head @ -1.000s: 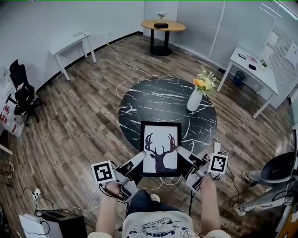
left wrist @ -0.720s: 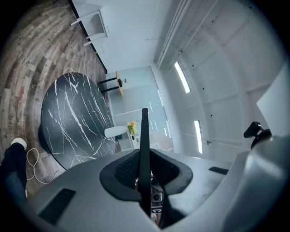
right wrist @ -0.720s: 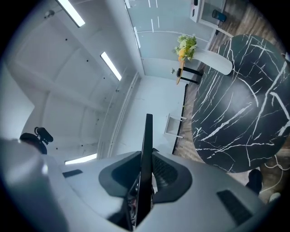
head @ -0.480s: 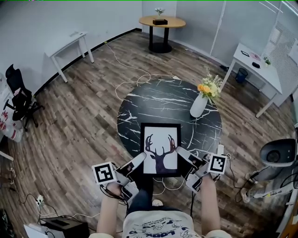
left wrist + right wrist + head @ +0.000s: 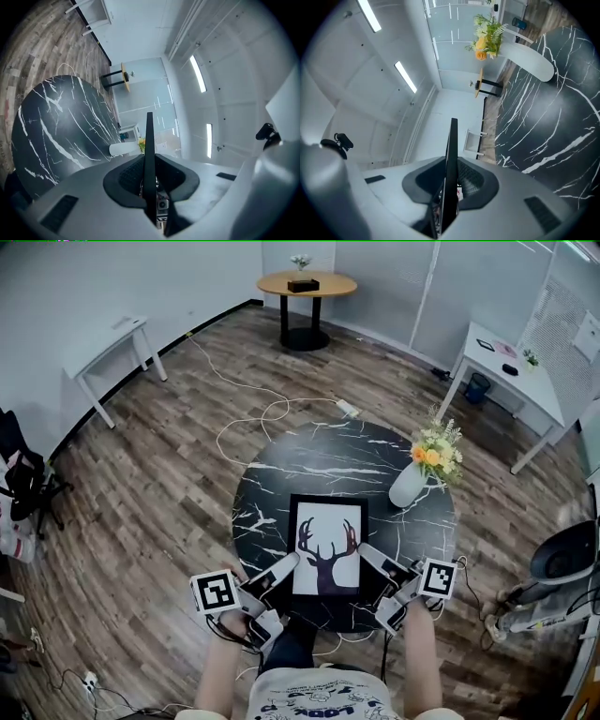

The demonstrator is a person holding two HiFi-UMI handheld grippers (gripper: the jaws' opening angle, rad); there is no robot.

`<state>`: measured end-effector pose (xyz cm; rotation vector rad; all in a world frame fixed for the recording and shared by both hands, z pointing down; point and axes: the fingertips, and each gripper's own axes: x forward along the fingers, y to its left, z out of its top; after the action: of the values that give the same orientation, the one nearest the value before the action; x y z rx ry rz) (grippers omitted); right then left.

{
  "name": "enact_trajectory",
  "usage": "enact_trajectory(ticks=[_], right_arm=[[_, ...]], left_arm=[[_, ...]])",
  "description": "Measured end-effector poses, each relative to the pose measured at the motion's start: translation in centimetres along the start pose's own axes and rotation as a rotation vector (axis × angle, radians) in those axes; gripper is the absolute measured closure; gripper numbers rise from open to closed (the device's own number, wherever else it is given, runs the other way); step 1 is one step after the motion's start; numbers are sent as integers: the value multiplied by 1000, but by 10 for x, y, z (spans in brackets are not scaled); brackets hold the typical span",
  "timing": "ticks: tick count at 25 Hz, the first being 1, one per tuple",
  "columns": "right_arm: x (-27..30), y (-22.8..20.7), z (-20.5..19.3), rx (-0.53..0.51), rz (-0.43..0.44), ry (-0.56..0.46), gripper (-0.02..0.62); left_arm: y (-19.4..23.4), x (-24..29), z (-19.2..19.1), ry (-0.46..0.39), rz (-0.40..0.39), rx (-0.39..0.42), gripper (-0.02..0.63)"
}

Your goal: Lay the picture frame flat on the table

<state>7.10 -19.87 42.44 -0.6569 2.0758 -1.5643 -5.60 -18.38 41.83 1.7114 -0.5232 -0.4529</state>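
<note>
I hold the thin, black-edged picture frame point(image 5: 327, 546), deer print facing up, over the near part of the round black table point(image 5: 281, 474), whose glossy top is veined white like marble. The left gripper point(image 5: 284, 569) and right gripper point(image 5: 368, 558) each clamp one side edge. A smooth white vase point(image 5: 409, 486) of yellow flowers point(image 5: 437, 450) stands near the frame's far right corner.

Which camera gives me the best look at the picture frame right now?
The head view: it shows nearly the whole picture frame face-on, deer print visible, with the black marble table behind it. Both gripper views show only its thin dark edge, clamped between that gripper's fingers.
</note>
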Motion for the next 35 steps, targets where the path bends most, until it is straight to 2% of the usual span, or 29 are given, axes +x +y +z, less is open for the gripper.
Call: enact_trajectory(ticks=[4,10,18,22,28,31,35], right_arm=[[24,-19,20,-1,-32,-28,512],[43,-53,33,28,-109,-68,512],[47,-91,38,50,-201,-79,512],[45,-114,37,57,-260,-66,512],[46,-150,43,66,-316,-25,512],[46,-174,45,66,-373,4,512],[45,-203,43,69,-432,38,512]], left_arm=[[19,18,35,50,1,2,520],[54,37,60,117,9,-64,520],[91,58,70,208,44,-83,520],[122,63,72,252,107,-36,520],[156,80,66,269,147,-76,520],[190,84,63,322,234,-5,520],[224,87,53,366,308,-16,520]])
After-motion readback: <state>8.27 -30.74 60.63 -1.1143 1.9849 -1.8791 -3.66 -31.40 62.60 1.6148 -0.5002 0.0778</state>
